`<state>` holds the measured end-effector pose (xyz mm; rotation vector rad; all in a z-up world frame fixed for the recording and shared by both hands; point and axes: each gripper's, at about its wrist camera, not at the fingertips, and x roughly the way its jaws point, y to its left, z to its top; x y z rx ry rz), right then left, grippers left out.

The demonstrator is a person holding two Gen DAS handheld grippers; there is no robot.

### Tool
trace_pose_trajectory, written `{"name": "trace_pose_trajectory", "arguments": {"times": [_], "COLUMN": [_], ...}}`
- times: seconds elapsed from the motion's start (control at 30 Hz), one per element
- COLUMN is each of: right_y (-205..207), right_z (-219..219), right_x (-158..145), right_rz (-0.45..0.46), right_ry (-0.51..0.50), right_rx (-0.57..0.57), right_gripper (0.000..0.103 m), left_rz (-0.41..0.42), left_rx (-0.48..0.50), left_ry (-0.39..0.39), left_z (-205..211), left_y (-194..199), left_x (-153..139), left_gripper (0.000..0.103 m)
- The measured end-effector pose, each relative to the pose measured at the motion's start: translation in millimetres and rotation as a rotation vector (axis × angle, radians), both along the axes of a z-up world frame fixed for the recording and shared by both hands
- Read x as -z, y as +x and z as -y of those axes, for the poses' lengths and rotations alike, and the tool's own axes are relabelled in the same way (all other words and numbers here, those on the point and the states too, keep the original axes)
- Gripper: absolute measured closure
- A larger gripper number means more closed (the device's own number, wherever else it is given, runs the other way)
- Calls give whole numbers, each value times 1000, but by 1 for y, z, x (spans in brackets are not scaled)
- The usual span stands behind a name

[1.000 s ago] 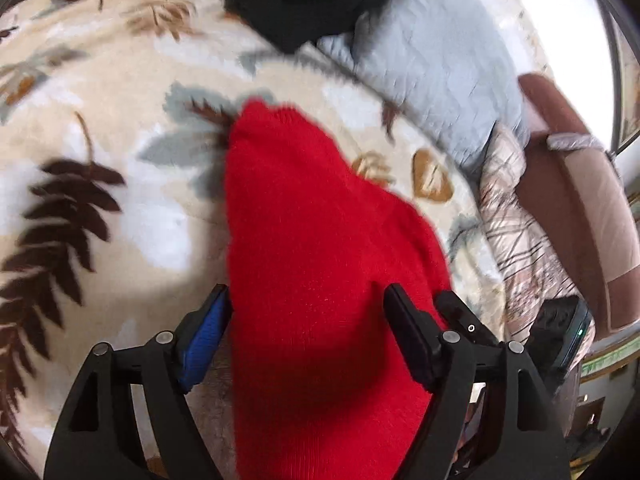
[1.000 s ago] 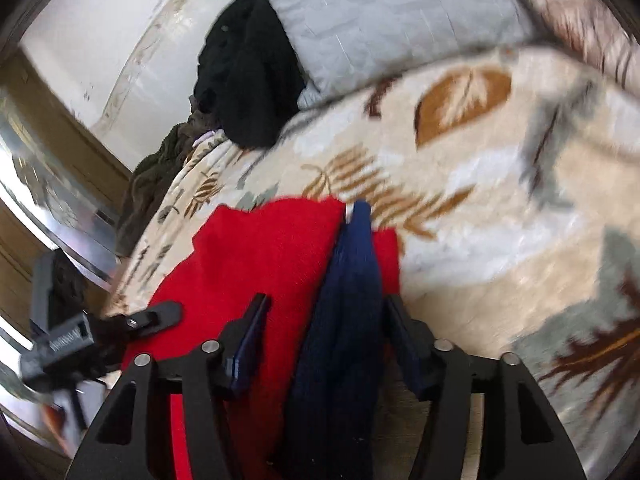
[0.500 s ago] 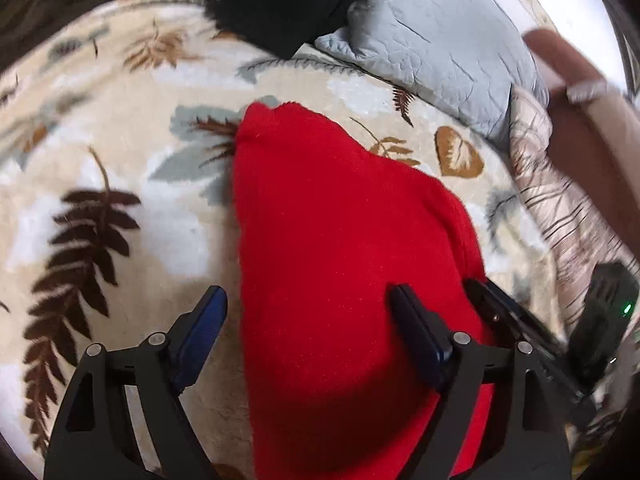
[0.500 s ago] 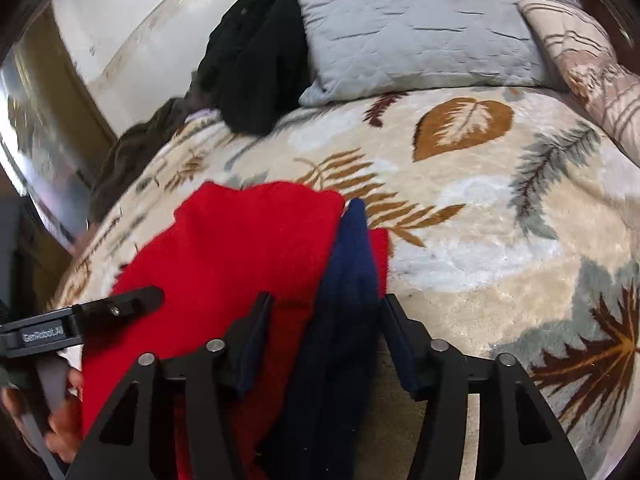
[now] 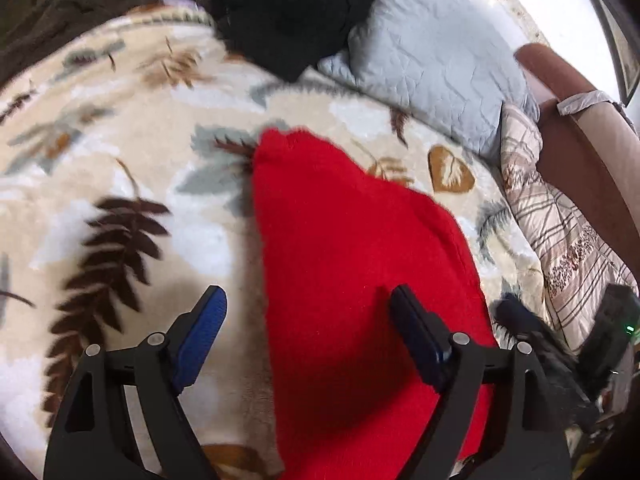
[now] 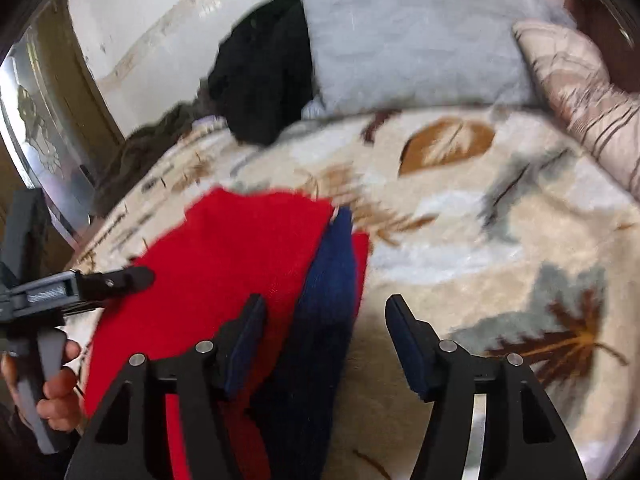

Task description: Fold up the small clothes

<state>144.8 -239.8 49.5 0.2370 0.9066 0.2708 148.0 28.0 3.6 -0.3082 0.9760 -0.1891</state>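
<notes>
Two spread tools, left tool (image 5: 308, 332) straddling red garment (image 5: 352, 264) edge, right tool (image 6: 326, 340) over navy band (image 6: 320, 320)

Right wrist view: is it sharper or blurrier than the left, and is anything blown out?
Right wrist view: motion-smeared, the grey pillow and blanket print streaked, gripper fingers crisp. Left wrist view: sharper, red garment knit visible, soft at the edges; window light top right is blown out. Both show fisheye bending.
</notes>
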Motion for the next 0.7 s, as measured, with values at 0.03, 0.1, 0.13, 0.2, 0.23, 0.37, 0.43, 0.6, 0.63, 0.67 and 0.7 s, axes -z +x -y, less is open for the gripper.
{"name": "trace_pose_trajectory", "arguments": {"times": [0.03,0.1,0.13,0.2,0.23,0.37,0.43,0.6,0.63,0.67,0.7], "right_y": [-9,-24,-31,-39,-40,-37,-38,-45,-43,-40,-35], "right_z": [6,17,21,20,16,-11,-9,-3,-8,-12,-21], "right_x": [-10,-22,-25,-23,-20,18,14,-17,-12,-5,10], "right_rz": [35,65,71,52,38,-98,-79,47,23,-8,-75], "right_ry": [26,99,136,134,109,-151,-113,59,62,36,-35], "right_rx": [4,-5,-15,-36,-43,-69,-35,-39,-55,-62,-70], "right_gripper": [37,37,37,37,38,42,43,40,39,34,22], "left_rz": [24,32,27,6,-14,-31,-14,17,11,12,15], "left_rx": [-8,-12,-13,-13,-11,-13,-22,6,13,20,22], "left_ry": [-11,-29,-29,-26,-17,-7,-12,26,64,85,93], "left_z": [-5,-12,-14,-16,-15,-11,-15,-10,-5,-1,2], "left_y": [-6,-14,-16,-18,-18,-21,-25,-32,-32,-32,-32], "left_x": [-5,-10,-9,-6,-2,6,0,-5,-1,2,4], "left_gripper": [18,18,18,18,18,16,17,17,16,14,10]}}
